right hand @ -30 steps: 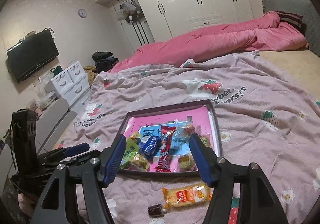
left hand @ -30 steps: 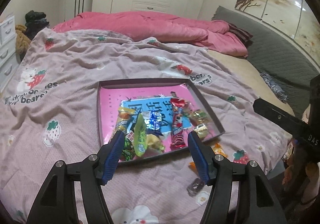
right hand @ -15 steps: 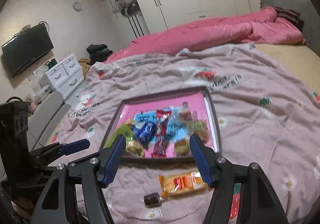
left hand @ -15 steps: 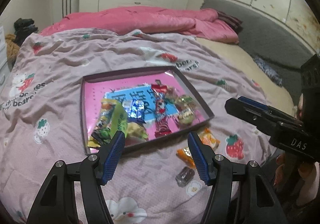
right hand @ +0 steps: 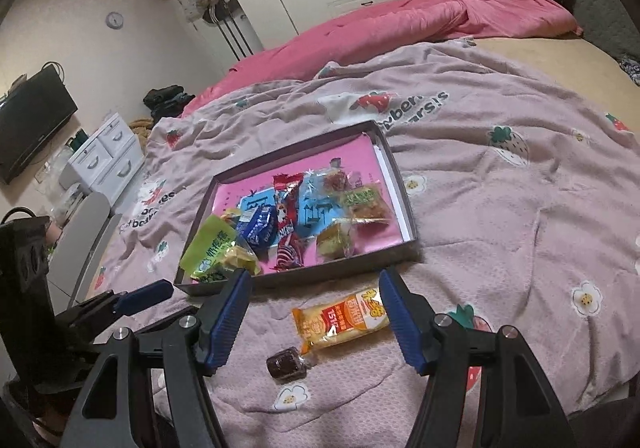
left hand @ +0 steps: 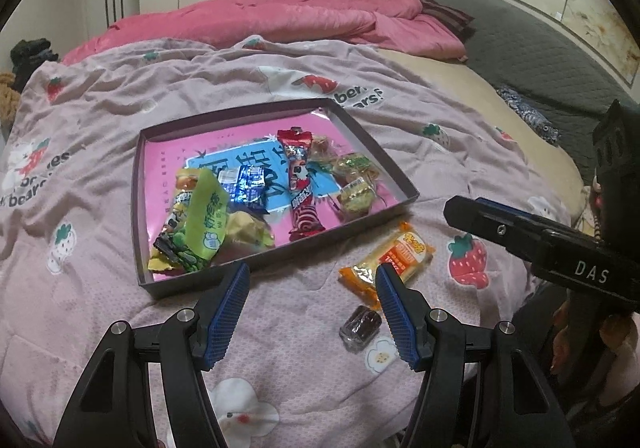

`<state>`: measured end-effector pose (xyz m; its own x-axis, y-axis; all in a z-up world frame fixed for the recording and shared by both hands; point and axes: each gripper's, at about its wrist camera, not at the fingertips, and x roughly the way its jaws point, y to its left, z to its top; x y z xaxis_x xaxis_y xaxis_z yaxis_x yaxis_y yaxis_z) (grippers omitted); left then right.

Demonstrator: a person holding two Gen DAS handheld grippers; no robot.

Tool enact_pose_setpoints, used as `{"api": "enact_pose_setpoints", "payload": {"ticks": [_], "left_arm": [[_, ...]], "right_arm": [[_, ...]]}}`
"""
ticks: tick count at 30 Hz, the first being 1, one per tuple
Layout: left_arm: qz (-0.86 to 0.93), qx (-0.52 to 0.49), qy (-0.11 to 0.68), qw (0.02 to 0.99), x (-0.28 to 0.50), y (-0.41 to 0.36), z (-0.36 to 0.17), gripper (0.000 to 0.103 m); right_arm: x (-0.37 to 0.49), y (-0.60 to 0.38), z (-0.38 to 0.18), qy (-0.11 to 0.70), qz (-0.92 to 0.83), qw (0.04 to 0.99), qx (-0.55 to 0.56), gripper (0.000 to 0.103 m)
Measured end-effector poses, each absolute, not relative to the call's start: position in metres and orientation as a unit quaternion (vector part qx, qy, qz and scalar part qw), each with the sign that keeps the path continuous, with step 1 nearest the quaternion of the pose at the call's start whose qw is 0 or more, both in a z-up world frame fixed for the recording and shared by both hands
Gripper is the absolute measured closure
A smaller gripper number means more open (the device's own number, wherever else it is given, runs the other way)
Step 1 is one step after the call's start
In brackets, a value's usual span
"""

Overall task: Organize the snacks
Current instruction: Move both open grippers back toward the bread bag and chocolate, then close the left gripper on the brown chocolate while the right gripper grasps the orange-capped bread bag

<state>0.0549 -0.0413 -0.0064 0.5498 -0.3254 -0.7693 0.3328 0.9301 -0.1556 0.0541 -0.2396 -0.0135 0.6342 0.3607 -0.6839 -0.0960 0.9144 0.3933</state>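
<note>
We hold left tool (left hand: 312,288) spread, empty | right tool (right hand: 314,294) spread, empty | orange snack pack (right hand: 340,318) and dark candy (right hand: 286,362) on bedspread (right hand: 500,208), 6 o'clock of tray (right hand: 404,200) | other snacks in tray

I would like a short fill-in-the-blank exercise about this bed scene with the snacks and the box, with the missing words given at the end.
1. The shallow box has a ____ lining on its floor.
2. Outside the box, ____ snacks lie on the bedspread: the orange packet and the dark candy.
3. The dark candy lies ____ the camera than the orange packet.
4. The right gripper holds ____ between its fingers.

Missing words: pink; two; nearer; nothing
</note>
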Motion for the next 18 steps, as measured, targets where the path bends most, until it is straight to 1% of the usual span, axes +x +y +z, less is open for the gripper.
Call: {"api": "enact_pose_setpoints", "payload": {"ticks": [8, 13, 18], "left_arm": [[-0.182, 0.01, 0.443, 0.878, 0.053, -0.041, -0.012, 0.036], [-0.187, 0.019, 0.45, 0.873, 0.053, -0.045, -0.017, 0.036], [-0.191, 0.021, 0.462, 0.866, 0.052, -0.047, -0.025, 0.036]], "right_arm": [[0.056, -0.239, -0.027, 0.438, 0.122, 0.874, 0.17, 0.037], [0.06, -0.241, -0.044, 0.465, 0.126, 0.853, 0.202, 0.037], [0.063, -0.238, -0.056, 0.484, 0.127, 0.841, 0.209, 0.037]]}}
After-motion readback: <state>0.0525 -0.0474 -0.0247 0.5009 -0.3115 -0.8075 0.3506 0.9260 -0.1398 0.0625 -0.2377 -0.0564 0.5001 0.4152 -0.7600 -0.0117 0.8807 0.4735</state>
